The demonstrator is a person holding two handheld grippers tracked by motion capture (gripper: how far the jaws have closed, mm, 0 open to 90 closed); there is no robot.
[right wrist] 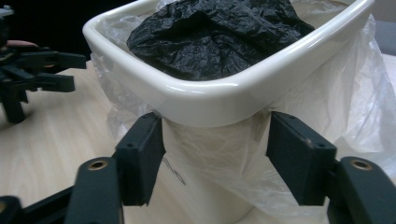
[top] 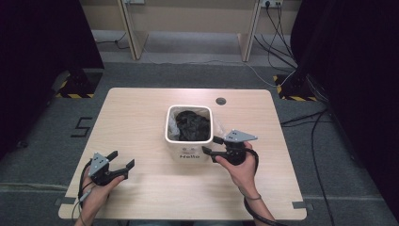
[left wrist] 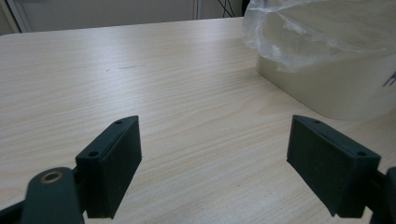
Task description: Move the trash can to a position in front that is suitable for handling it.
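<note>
- Cream-white plastic forms the small bin (top: 189, 141), which stands upright near the middle of your pale wooden table (top: 141, 117), with "Hello" printed on the side facing you.
- Black crumpled bag material (top: 193, 125) fills the bin's mouth, and a thin clear plastic liner (right wrist: 355, 93) hangs over its rim and down the outside.
- Your right gripper (top: 214, 145) is at the bin's near right corner; in the right gripper view the jaws straddle that corner just under the rolled rim, with the liner between them.
- Those right jaws stand wide. Whether the pads (right wrist: 140, 154) actually press on the liner or the bin wall you cannot tell; they look very close or just touching.
- Your left gripper (top: 123, 163) is held over the table's near left part, well apart from the bin, and aims toward it.
- Its jaws are spread wide with nothing between them; in the left gripper view bare wood shows between the pads (left wrist: 116, 163), and the bin's lower wall with the liner sits off to the upper right.
</note>
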